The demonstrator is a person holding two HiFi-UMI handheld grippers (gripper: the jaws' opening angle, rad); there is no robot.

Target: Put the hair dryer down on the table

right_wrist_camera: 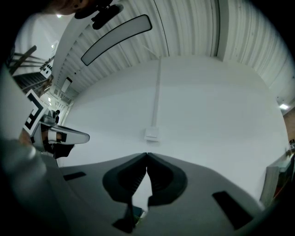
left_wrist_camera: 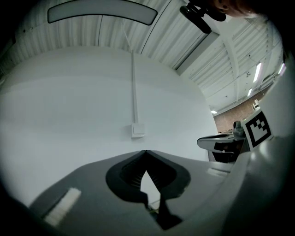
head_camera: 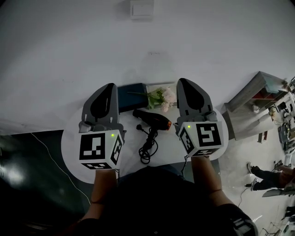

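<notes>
**Head view.**
- Left gripper (head_camera: pixel 109 85): jaws together, nothing held, over the table's left side.
- Right gripper (head_camera: pixel 180 81): same, jaws together, empty, over the table's right side.
- Hair dryer (head_camera: pixel 153 120): black w/ orange trim, lying on its side on the round white table (head_camera: pixel 171 148). It sits between the 2 grippers, touched by neither.
- Cord (head_camera: pixel 147 146): black, loosely bundled, on the table just on the person's side of the dryer.
- Dark blue case (head_camera: pixel 132 97): flat on the table at the far edge, behind the dryer.
- Flowers (head_camera: pixel 161 97): pale bunch beside the case, stems lying across it.
- Wall box (head_camera: pixel 142 8): white, on the wall beyond the table.
- Shelf unit (head_camera: pixel 258 97): grey, at right, well apart.

**Left gripper view.**
- Left gripper (left_wrist_camera: pixel 146 151): tips meet, nothing between them, pointing at the white wall.
- Wall box (left_wrist_camera: pixel 137 130): ahead, w/ a conduit running up from it.
- Right gripper (left_wrist_camera: pixel 203 142): alongside at right, marker cube (left_wrist_camera: pixel 258 128) showing.

**Right gripper view.**
- Right gripper (right_wrist_camera: pixel 146 155): tips meet, empty.
- Wall box (right_wrist_camera: pixel 152 134): straight ahead.
- Left gripper (right_wrist_camera: pixel 85 136): at the left edge.
</notes>
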